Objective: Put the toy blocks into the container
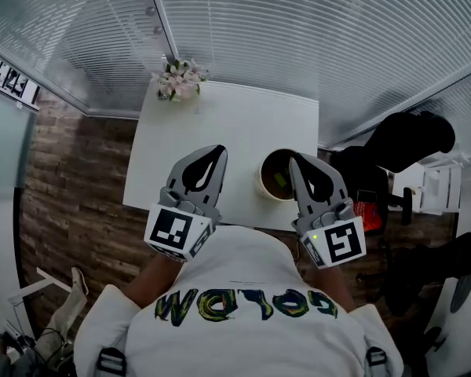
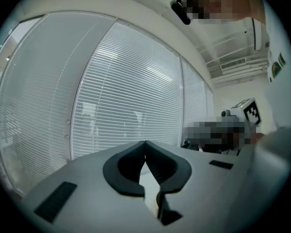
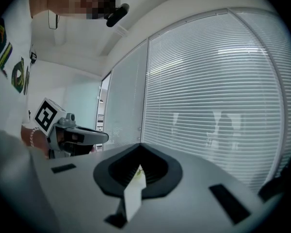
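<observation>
White table [image 1: 220, 116] is showing no loose blocks; left gripper [image 1: 220, 149] and right gripper [image 1: 293, 157] are hovering shut, empty (the container [image 1: 264, 182] is holding something green), so holding off seems best.

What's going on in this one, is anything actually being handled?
A person stands at the white table with the left gripper and the right gripper held over its near edge, both shut and empty. The round container sits by the right gripper with something yellow-green inside. No loose blocks show on the table, only flowers at the far end.
</observation>
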`<state>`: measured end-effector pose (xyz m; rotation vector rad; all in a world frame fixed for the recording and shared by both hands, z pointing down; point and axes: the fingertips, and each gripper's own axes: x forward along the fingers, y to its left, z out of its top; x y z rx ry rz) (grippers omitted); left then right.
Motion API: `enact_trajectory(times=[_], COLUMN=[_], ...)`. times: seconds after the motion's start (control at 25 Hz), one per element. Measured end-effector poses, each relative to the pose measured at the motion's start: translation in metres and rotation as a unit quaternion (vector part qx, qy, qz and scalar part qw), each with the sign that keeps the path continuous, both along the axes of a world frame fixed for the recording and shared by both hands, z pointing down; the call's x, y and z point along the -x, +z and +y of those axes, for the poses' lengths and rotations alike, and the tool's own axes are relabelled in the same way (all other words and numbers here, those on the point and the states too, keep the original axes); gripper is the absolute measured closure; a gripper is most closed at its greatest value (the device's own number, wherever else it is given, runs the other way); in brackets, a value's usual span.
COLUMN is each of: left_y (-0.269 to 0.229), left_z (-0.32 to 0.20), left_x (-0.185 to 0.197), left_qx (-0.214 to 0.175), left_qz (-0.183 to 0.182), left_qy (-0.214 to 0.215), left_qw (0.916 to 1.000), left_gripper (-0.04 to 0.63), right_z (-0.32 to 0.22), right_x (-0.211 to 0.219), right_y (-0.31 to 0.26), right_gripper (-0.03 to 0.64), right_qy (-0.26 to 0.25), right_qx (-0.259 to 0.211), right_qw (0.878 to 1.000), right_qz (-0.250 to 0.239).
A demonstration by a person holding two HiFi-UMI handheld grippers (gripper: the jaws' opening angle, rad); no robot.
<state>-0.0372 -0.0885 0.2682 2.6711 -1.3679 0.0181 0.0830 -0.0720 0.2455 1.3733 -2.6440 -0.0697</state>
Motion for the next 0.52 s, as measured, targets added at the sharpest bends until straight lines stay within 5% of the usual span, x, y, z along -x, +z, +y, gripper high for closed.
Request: enact_trajectory(times=[0.52], left_y=[0.0024], left_z=[-0.0049], left_x=[0.0007], left_qx=[0.007], left_qz=[0.0], left_qy=[0.003], left_qw=[1.0], left_gripper=[0.581], right_z=[-0.0038], right_x=[0.0003], right_y=[-0.0013], right_gripper=[0.609], right_qy=[-0.002], right_qx=[0.0], right_qw=[1.0], right_qz=[0.008])
